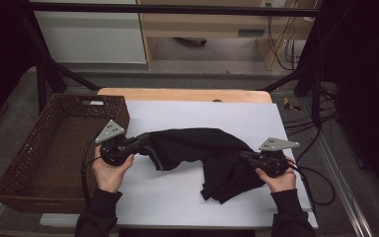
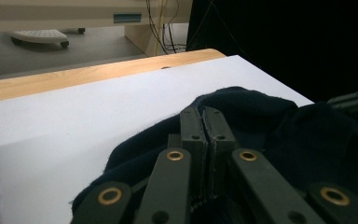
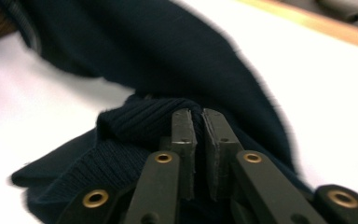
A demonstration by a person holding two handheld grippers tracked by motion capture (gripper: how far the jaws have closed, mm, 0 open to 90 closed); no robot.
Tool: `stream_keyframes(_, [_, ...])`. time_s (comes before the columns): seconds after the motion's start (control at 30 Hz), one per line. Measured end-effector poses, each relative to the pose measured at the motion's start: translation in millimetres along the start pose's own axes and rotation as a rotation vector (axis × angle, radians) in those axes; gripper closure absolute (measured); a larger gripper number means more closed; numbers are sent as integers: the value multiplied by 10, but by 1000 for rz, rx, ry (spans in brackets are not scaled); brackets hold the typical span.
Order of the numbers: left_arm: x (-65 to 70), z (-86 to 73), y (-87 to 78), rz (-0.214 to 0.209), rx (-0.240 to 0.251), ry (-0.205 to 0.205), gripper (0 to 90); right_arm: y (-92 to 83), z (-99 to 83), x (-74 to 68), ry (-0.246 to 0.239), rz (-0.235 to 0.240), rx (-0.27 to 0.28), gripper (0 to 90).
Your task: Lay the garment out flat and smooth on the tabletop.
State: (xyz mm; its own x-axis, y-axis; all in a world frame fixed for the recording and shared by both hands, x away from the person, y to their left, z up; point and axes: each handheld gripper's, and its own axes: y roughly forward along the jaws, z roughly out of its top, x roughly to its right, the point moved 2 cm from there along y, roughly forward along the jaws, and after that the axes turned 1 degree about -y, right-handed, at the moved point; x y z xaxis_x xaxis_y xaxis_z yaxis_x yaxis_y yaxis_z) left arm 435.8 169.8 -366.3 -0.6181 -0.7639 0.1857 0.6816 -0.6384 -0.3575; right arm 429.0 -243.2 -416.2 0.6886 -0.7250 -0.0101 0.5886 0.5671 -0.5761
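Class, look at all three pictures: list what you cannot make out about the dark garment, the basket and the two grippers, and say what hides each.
- Garment type: high view, bunched and folded, so sleeves or legs cannot be told.
- Basket near corner: high view, the left forearm covers it.
- Left gripper grip: left gripper view, cloth under the closed jaws is hidden by them.
- Right gripper view: far garment and table edge are blurred.
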Motion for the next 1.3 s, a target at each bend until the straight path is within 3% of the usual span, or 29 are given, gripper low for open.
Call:
stream_keyframes(0.03, [0, 10, -5, -2, -2, 3, 874, 40, 8, -32, -17, 13, -5, 763])
stream_keyframes(0.17, [16, 69, -18, -5, -3, 10, 875, 92, 115, -176, -32, 55, 64, 558])
stream_keyframes(0.23, [33, 119, -20, -13, -1, 11, 876, 127, 176, -264, -56, 48, 95, 477])
stream_keyframes(0.37, [94, 245, 15, -10, -41, 28, 881, 312, 255, -462, -102, 78, 92, 403])
stream_keyframes(0.5, [194, 387, 30, -16, -40, 56, 881, 521, 327, -629, -139, 88, 80, 364])
stream_keyframes(0.67, [335, 516, 72, -42, -42, 80, 881, 758, 461, -752, -130, 72, 127, 345])
stream_keyframes(0.77, [429, 580, 84, -55, -39, 97, 881, 904, 498, -791, -102, 81, 158, 387])
stream_keyframes(0.87, [508, 634, 83, -66, -37, 116, 881, 1014, 507, -833, -121, 60, 146, 463])
stream_keyframes(1.0, [538, 661, 88, -66, -39, 127, 881, 1055, 514, -832, -107, 39, 130, 771])
stream_keyframes(1.07, [526, 662, 81, -67, -38, 125, 881, 1018, 517, -832, -113, 37, 126, 849])
stream_keyframes(1.17, [496, 671, 56, -63, -31, 124, 881, 917, 530, -822, -142, 33, 110, 868])
stream_keyframes(1.3, [452, 694, 49, -42, -25, 125, 881, 711, 559, -765, -139, 58, 114, 872])
